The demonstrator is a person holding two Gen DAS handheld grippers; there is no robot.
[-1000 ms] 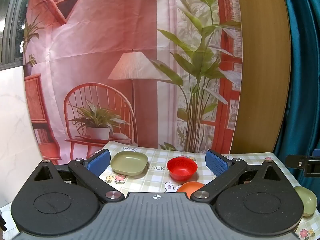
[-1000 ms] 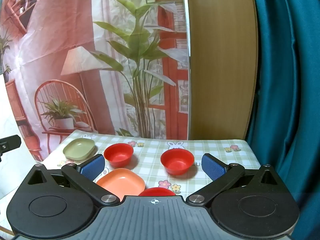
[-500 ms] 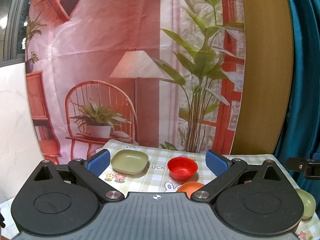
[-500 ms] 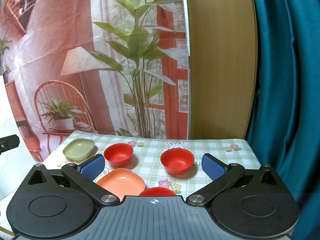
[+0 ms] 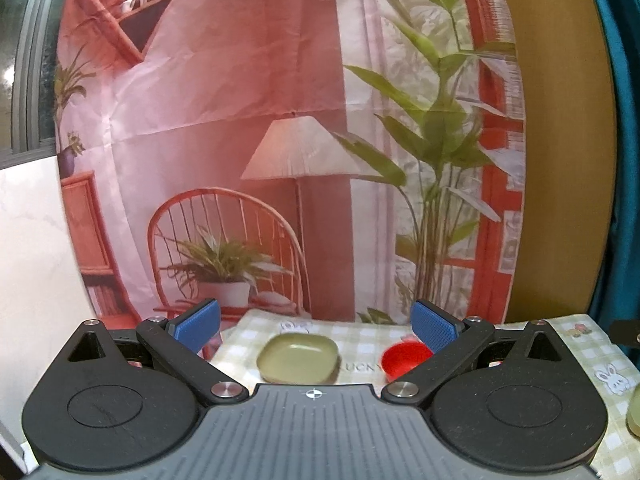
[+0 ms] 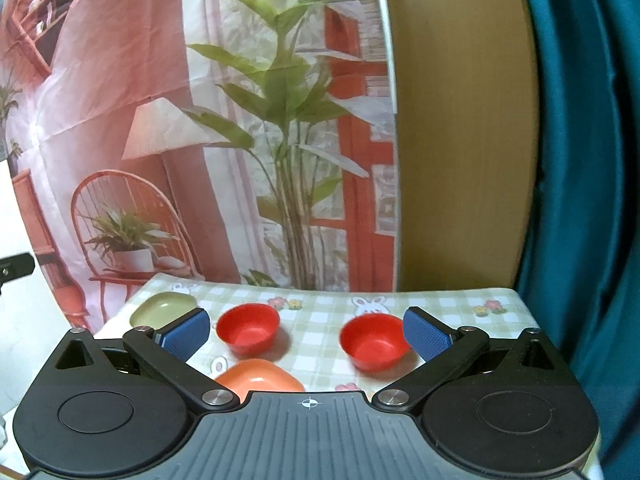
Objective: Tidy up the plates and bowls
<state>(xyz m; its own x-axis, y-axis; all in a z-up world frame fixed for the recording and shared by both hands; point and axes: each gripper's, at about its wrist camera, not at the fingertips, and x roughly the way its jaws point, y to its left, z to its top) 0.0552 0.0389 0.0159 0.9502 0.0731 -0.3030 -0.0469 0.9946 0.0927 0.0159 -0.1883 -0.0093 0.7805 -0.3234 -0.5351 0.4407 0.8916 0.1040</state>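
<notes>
In the left wrist view my left gripper (image 5: 316, 326) is open and empty, above the near side of a checked tablecloth (image 5: 360, 336). A green square plate (image 5: 298, 358) lies between its fingers, and a red bowl (image 5: 404, 360) sits by the right finger. In the right wrist view my right gripper (image 6: 306, 334) is open and empty. Two red bowls stand ahead of it, one left (image 6: 248, 328) and one right (image 6: 374, 342). An orange plate (image 6: 260, 378) lies just under it, and the green plate (image 6: 162, 308) is at the far left.
A printed backdrop (image 5: 280, 140) hangs behind the table, with a wooden panel (image 6: 460, 140) and a teal curtain (image 6: 580, 200) to the right. A pale green dish (image 5: 634, 416) shows at the right edge of the left wrist view. The table's left edge is near the green plate.
The left gripper has moved forward and left, so the green plate now lies centred between its fingers. The right gripper has moved forward toward the red bowls. Both stay open.
</notes>
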